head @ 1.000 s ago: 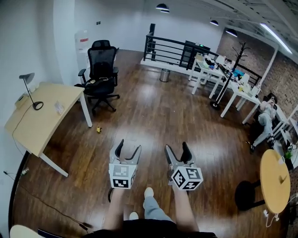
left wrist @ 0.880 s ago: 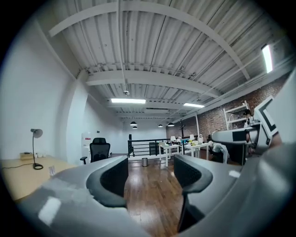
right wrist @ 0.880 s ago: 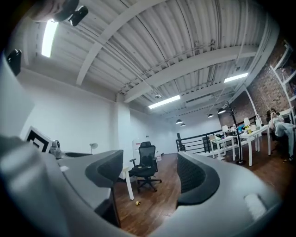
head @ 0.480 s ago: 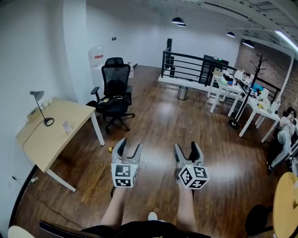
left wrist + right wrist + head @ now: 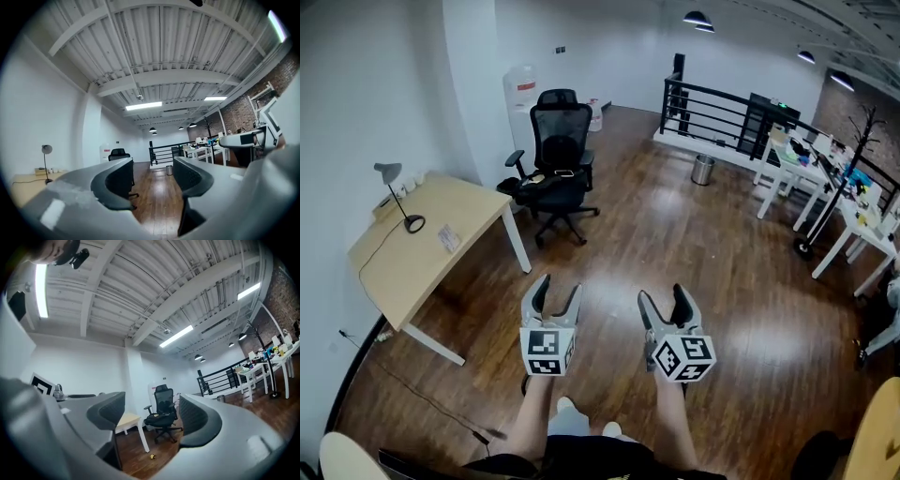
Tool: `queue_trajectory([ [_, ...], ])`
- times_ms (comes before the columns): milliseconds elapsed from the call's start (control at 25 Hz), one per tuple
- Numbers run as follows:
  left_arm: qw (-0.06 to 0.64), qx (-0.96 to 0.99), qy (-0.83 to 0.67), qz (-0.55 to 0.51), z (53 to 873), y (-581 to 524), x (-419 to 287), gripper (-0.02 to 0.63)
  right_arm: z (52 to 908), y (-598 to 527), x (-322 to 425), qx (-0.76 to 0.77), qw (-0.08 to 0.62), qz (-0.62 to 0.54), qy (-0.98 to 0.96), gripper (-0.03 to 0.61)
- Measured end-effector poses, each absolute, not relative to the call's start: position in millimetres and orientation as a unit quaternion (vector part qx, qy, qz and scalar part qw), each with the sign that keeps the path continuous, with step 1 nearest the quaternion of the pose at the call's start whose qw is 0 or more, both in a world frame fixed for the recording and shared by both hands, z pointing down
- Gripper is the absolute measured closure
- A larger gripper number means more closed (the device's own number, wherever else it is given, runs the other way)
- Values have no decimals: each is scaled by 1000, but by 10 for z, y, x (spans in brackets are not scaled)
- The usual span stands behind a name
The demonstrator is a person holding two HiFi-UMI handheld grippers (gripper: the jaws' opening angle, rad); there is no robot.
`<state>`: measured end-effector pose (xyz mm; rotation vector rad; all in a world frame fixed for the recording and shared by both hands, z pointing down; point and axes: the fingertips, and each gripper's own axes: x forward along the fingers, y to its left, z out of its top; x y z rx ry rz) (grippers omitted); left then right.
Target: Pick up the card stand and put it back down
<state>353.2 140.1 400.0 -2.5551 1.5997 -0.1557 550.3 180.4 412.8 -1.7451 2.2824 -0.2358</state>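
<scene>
The card stand [image 5: 448,238], a small pale upright piece, stands on the light wooden desk [image 5: 403,272] at the left of the head view, far from both grippers. My left gripper [image 5: 554,298] and right gripper [image 5: 664,302] are held side by side over the wooden floor, both open with nothing between the jaws. The left gripper view looks between its open jaws [image 5: 152,176] down the room, with the desk's edge [image 5: 26,183] at far left. The right gripper view shows its open jaws [image 5: 152,411] framing the desk corner [image 5: 129,420].
A black office chair [image 5: 558,155] stands behind the desk, beside a water dispenser [image 5: 522,108]. A desk lamp [image 5: 398,192] stands on the desk's far end. A black railing [image 5: 722,112] and white tables [image 5: 825,187] lie at the back right. A cable [image 5: 412,394] runs across the floor.
The view has swung left and moved forward: desk and chair sit further right and nearer. Both grippers stay open in front of me.
</scene>
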Motion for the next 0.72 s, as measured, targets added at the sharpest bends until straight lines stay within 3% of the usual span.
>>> queue_trajectory([
  [360,50,-830,550,-81,4162,442,3025,345,4090,707,5063,-624,76,-43,776,222],
  [720,78,-813,572,-74,3854,-760,2077,345,3719,-718,3771,-560,71,-16,825,222],
])
